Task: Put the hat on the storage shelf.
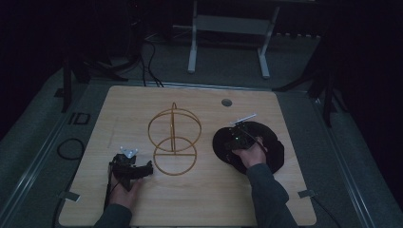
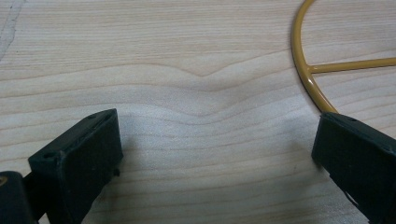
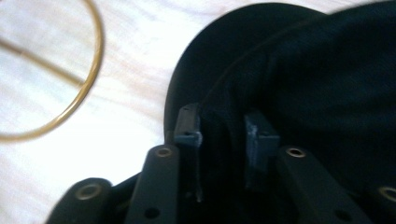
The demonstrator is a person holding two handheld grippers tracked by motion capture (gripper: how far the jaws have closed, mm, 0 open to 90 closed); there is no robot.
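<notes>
Light wood table [image 1: 199, 199] w/ a gold wire stand [image 1: 174, 137] near the middle: one ring lies flat, another ring stands up on it. To the right of it lies a black hat [image 1: 271, 147], flat on the table.

Left gripper [image 1: 135, 168] sits low by the table, just left of the flat ring. Left gripper view: jaws spread wide, nothing btwn them but bare wood; the gold ring [image 2: 308, 74] curves right beside the far jaw, can't tell if touching.

Right gripper [image 1: 240, 137] is on the hat's left part, hand [image 1: 252, 154] behind it. Right gripper view: jaws pulled close, pinching a fold of the black hat [image 3: 289, 70]. Gold ring [image 3: 88, 79] is off to the side, blurry.
</notes>
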